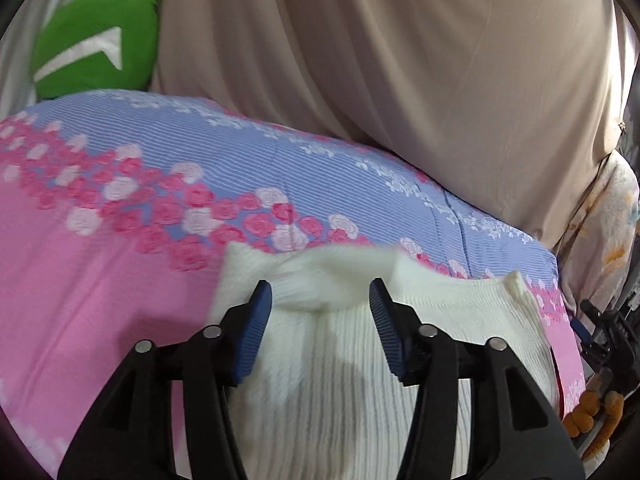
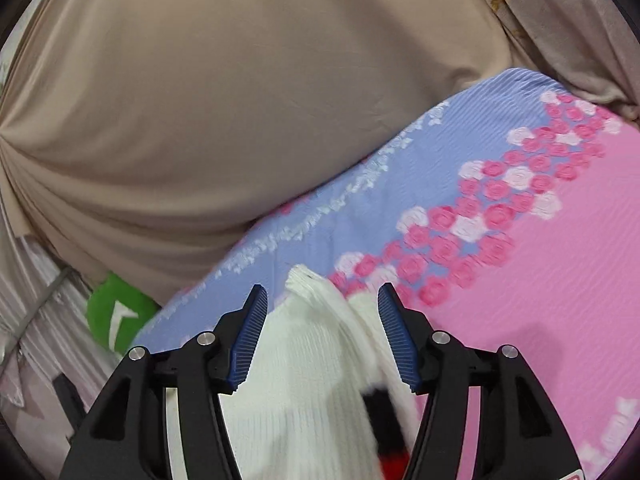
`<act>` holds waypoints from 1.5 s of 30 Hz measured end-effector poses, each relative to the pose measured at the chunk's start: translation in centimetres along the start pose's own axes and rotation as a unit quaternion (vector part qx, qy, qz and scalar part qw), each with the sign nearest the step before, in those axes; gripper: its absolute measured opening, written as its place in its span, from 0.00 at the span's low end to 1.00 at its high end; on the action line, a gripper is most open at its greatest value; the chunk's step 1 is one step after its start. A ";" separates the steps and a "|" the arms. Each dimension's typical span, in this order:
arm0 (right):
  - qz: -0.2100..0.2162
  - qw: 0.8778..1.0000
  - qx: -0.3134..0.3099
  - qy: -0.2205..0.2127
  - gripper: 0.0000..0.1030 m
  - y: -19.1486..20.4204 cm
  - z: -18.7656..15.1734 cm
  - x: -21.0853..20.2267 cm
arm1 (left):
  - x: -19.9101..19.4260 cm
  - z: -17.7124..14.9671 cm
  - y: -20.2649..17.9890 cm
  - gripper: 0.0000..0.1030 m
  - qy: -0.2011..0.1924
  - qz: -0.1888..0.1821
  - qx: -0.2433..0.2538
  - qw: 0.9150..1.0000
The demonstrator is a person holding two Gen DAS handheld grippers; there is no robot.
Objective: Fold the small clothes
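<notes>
A white ribbed knit garment (image 1: 340,360) lies on a pink and blue floral bedsheet (image 1: 120,208). My left gripper (image 1: 320,296) is open, its blue-padded jaws spread above the garment's far edge, which is bunched between them. In the right wrist view the same white garment (image 2: 304,380) lies under my right gripper (image 2: 322,300), which is open with a corner of the knit pointing up between its jaws. A black and red patch (image 2: 380,400) shows on the garment near the right jaw. Neither gripper holds the cloth.
A beige curtain (image 1: 400,60) hangs along the far side of the bed. A green cushion with a white mark (image 1: 96,48) sits at the bed's far left corner. The other gripper (image 1: 600,332) and an orange-gloved hand (image 1: 592,412) show at the right edge.
</notes>
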State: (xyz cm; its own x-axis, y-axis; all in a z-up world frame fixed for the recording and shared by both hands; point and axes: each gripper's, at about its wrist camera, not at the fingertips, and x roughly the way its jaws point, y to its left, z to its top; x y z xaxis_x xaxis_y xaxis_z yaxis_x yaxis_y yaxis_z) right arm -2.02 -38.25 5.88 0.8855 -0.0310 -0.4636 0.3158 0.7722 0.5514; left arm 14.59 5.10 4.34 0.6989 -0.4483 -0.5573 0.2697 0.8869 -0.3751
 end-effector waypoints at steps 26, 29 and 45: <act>-0.033 0.994 -0.056 0.082 0.07 -1.6 -8.7 -9.2 | -9.3 -7.7 3.0 0.06 0.107 0.019 -0.032 0.994; -0.044 0.992 -0.062 0.098 0.07 -2.2 -10.3 -10.4 | -10.8 -8.8 3.4 0.06 0.121 0.019 -0.031 0.992; -0.075 0.990 -0.058 0.101 0.20 -3.4 -11.3 -11.8 | -12.8 -10.0 3.4 0.31 0.091 0.059 -0.014 0.994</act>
State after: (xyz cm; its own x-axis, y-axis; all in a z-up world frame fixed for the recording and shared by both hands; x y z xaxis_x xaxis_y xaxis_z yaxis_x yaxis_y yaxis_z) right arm -17.36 -33.32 1.63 0.7415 -0.0322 -0.6701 0.3866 0.8369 0.3876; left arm -0.05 12.76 2.73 0.5925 -0.3562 -0.7225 0.1728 0.9322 -0.3180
